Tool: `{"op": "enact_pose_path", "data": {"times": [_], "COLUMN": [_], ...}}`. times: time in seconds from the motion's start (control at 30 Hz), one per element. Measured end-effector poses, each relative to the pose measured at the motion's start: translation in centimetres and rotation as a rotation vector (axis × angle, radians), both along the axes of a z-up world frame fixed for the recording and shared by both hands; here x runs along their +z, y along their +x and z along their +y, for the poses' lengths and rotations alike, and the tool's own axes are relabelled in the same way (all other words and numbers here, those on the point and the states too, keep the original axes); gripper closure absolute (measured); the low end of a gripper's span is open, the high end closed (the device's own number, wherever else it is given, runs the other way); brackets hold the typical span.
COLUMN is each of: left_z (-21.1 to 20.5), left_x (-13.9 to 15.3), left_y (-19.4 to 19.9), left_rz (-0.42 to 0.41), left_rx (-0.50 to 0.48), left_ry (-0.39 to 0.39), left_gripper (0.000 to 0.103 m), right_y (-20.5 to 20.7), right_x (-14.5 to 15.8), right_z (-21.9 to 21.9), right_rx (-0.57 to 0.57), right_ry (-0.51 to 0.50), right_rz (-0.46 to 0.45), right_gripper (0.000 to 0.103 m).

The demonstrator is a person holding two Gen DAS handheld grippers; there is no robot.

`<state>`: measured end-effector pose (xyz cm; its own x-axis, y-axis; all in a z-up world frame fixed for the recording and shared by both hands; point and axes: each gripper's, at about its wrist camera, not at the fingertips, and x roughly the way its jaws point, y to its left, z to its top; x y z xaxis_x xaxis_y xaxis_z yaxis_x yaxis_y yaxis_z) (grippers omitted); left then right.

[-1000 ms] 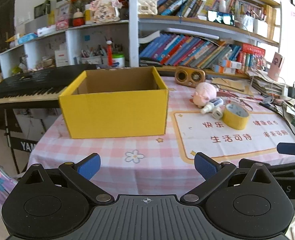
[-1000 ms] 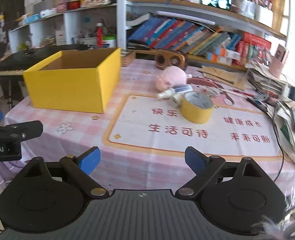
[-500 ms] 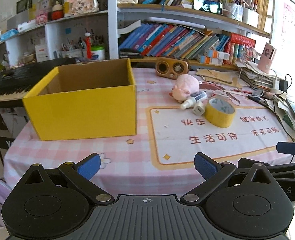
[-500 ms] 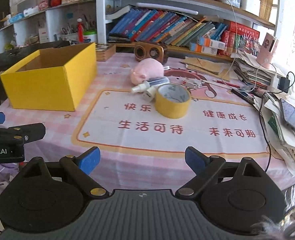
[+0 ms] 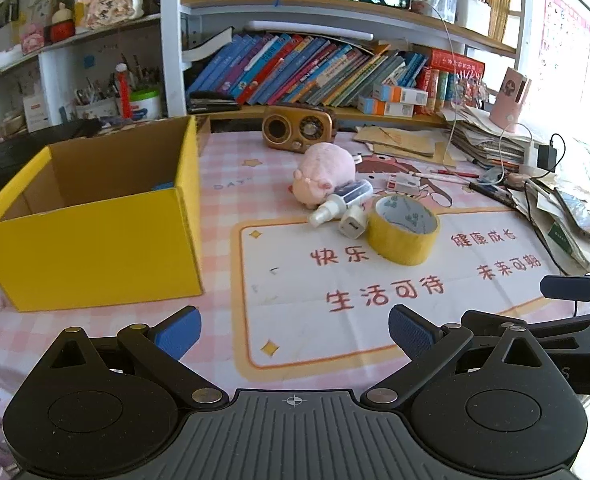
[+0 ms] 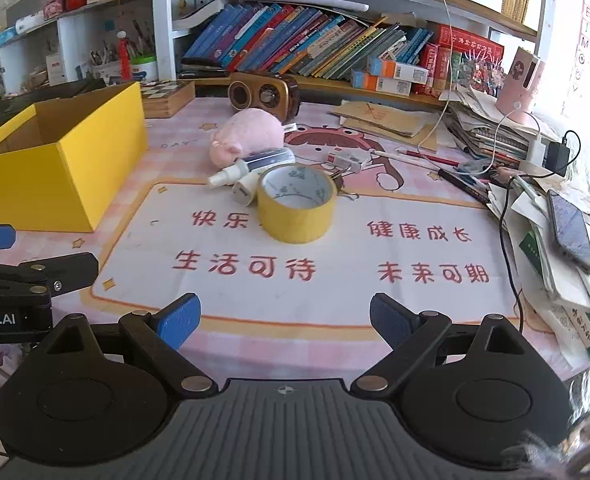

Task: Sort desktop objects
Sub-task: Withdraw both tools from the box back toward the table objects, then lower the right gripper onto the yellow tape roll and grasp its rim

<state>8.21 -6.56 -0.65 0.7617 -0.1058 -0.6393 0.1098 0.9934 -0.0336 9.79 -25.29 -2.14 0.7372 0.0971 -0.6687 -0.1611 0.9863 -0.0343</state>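
both claws, left (image 5: 293, 330) and right (image 6: 285, 316), are held wide and empty above the desk (image 5: 223, 320). the tape (image 5: 402, 229), charger (image 5: 351, 223), bottle (image 5: 341, 200) and plush (image 5: 323, 172) are clustered beside the box (image 5: 95, 240).

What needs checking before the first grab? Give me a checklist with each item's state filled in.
1. Right gripper open and empty: ok.
2. Left gripper open and empty: ok.
3. Yellow box open at the top, ready to take items: ok.
4. Tape roll free of neighbours: not ok, the white charger sits right against it.
5. Spray bottle free to lift: not ok, it rests against the pink plush pig.
6. Space left in the box: cannot tell, only part of its floor shows.
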Motion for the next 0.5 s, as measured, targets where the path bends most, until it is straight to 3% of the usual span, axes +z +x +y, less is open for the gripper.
{"op": "enact_pose_path", "data": {"times": [0.5], "left_z": [-4.1], "left_x": [-0.8], "left_y": [5.1], "left_rz": [0.036], "left_rx": [-0.020], "left_ry": [0.008], "left_gripper": [0.001], "right_y": [5.5], "right_x": [-0.8], "right_z": [-4.2], "right_rx": [-0.022], "right_ry": [0.015], "right_rz": [0.037], "right_gripper": [0.011]}}
